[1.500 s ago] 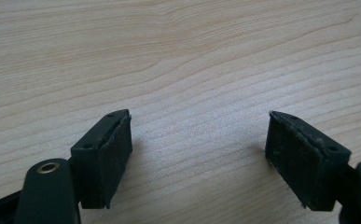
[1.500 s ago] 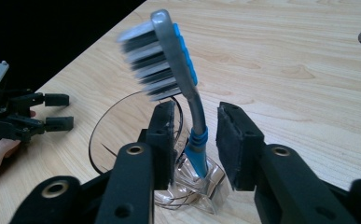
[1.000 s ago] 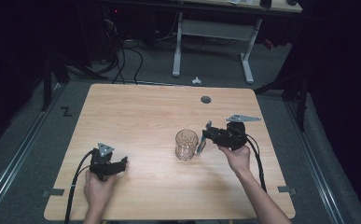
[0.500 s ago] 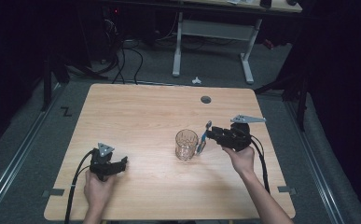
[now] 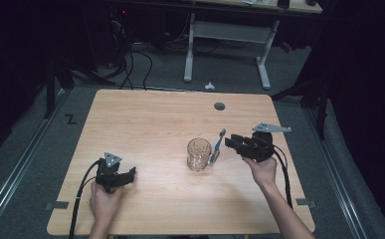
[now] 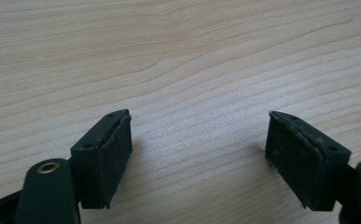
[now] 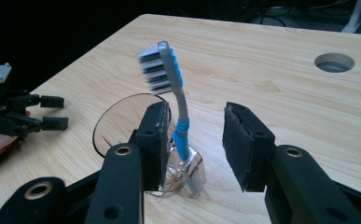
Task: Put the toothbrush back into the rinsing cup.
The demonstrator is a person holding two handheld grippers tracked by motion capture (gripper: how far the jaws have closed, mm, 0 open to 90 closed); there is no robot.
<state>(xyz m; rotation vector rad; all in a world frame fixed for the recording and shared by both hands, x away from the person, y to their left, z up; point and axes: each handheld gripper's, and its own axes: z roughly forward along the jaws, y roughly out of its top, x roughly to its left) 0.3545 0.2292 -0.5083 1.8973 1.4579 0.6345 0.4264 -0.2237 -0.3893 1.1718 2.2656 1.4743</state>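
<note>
A clear glass mug (image 5: 199, 154) stands near the middle of the wooden table (image 5: 150, 119). A grey and blue toothbrush (image 5: 218, 144) leans upright at the mug's handle, bristles up. My right gripper (image 5: 230, 143) sits just right of it, level with the table and open. In the right gripper view the toothbrush (image 7: 180, 100) rises in line with the gap of my right gripper (image 7: 196, 140), close to the left-hand jaw, with no pad pressing on it, and the mug (image 7: 122, 116) is behind. My left gripper (image 5: 130, 175) rests on the table at the front left, open, with bare wood between the jaws of my left gripper (image 6: 199, 154).
A round cable hole (image 5: 219, 106) lies in the table's far right part. Behind the table stands a white desk frame (image 5: 225, 35) with cables on the floor. Cables trail from both grippers toward the front edge.
My right gripper has drawn slightly to the right, away from the mug. The toothbrush, the mug and the left gripper have stayed put.
</note>
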